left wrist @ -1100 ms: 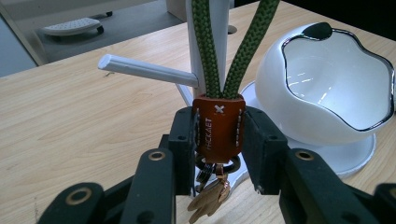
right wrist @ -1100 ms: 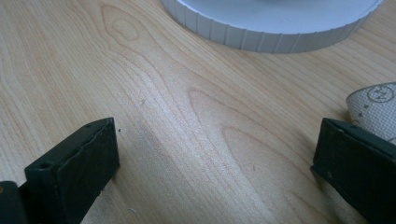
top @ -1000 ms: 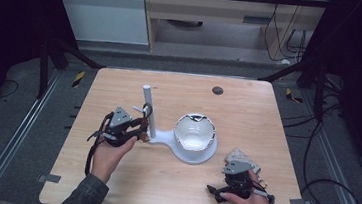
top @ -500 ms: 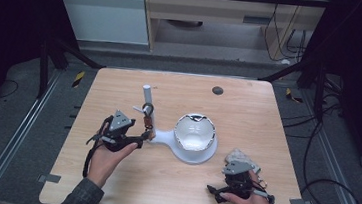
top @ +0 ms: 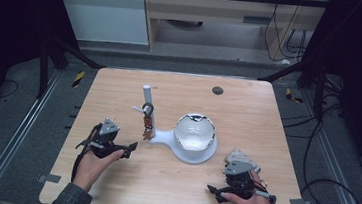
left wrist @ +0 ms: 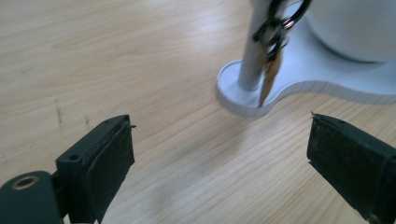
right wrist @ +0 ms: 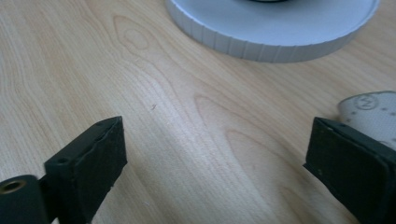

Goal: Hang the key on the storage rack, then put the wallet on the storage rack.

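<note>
A white stand (top: 168,140) holds an upright post (top: 145,98) and a white bowl (top: 194,132). A bunch of keys (top: 147,121) on a dark ring hangs from the post, and in the left gripper view the keys (left wrist: 273,51) dangle above the stand's foot (left wrist: 303,79). My left gripper (top: 132,147) hovers low, just left of the stand. Its jaws have just been opening and the left gripper (left wrist: 219,140) is open with nothing between them. My right gripper (top: 213,191) rests at the front right. Its jaws have just been closing a little, but the right gripper (right wrist: 215,144) is open over bare wood.
A pale speckled cloth (top: 236,155) lies just behind the right hand, and the cloth (right wrist: 373,112) touches the right gripper view's edge. The stand's round base (right wrist: 275,32) lies ahead of that gripper. A dark round hole (top: 217,90) marks the table's far side.
My left gripper has let go of the keys, opened, and drawn back down and to the left of the post. The keys now hang free. The right hand has stayed put.
</note>
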The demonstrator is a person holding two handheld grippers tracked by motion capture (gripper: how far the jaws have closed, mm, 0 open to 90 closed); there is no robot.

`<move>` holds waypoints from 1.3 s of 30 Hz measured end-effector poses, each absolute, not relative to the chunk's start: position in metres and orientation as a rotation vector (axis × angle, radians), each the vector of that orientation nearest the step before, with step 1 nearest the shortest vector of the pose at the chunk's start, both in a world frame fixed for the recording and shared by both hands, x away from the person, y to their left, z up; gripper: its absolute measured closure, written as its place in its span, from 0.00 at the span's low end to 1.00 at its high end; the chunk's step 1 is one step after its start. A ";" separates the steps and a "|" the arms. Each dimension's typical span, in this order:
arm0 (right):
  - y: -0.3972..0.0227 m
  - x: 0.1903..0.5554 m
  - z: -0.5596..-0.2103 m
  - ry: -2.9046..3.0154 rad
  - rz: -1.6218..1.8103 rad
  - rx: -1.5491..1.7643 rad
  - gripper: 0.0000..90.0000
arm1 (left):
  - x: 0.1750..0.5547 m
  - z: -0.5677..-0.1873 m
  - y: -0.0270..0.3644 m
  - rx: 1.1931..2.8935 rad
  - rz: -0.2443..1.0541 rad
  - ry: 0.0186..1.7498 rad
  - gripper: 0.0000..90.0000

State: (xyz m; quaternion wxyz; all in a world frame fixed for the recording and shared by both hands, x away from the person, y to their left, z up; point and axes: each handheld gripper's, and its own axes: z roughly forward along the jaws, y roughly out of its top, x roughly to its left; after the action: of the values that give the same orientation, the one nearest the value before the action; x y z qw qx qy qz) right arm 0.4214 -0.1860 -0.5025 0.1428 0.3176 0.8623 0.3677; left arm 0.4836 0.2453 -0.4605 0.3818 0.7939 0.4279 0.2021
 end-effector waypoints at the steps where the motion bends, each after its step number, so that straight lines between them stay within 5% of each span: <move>1: -0.187 0.421 -0.501 2.482 1.052 0.920 0.07 | 0.484 -0.464 0.249 2.026 0.523 1.100 0.07; 16: -0.225 0.430 -0.453 2.394 0.872 1.004 0.11 | 0.488 -0.490 0.261 2.116 0.512 1.137 0.07; 25: -0.237 0.444 -0.446 2.446 0.748 1.078 0.17 | 0.490 -0.499 0.260 2.143 0.481 1.149 0.06; 39: -0.248 0.456 -0.450 2.558 0.580 1.151 0.13 | 0.489 -0.508 0.262 2.114 0.508 1.150 0.02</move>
State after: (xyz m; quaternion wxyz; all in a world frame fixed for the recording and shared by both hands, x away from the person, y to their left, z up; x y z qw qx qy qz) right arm 0.4559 -0.2485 -0.4503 0.1380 0.3978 0.8846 0.2006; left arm 0.4889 0.2625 -0.5084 0.3344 0.8100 0.4407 0.1946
